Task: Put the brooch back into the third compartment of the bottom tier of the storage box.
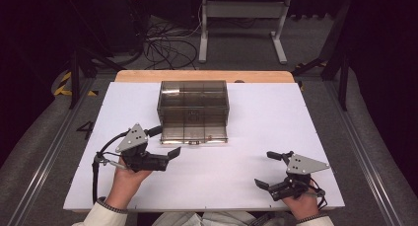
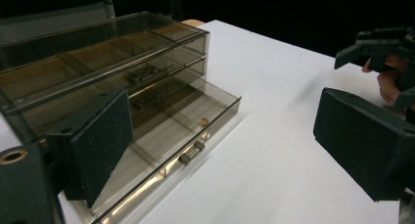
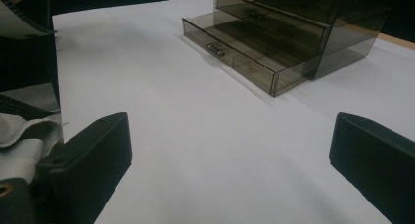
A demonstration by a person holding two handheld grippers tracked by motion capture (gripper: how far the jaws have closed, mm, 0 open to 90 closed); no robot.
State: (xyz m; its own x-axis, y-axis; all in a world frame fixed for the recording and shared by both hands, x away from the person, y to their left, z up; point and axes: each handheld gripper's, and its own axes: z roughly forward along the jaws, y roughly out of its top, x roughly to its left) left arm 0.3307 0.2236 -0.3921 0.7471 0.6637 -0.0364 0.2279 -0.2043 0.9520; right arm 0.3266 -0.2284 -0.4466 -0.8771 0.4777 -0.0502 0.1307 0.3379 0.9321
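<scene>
A smoky see-through drawer box [image 1: 193, 105] stands at the middle of the white board [image 1: 246, 167]. Its bottom drawer [image 1: 194, 135] is pulled out, with a small handle [image 2: 192, 153] on the front and a tiny golden piece [image 2: 204, 120] inside. My left gripper [image 1: 165, 142] lies just left of the drawer's front, jaws wide apart and empty; in the left gripper view [image 2: 230, 150] one pad stands before the drawer's corner. My right gripper [image 1: 268, 169] rests near the front right of the board, open and empty, and faces the drawer [image 3: 230, 53] from a distance [image 3: 230, 160].
A wooden table edge [image 1: 204, 76] shows behind the board. Beyond it stand the white legs of a frame [image 1: 241, 26] and loose cables [image 1: 165, 46] on the floor. Bare board lies between the two grippers. A light sleeve [image 1: 101, 215] comes in at the bottom left.
</scene>
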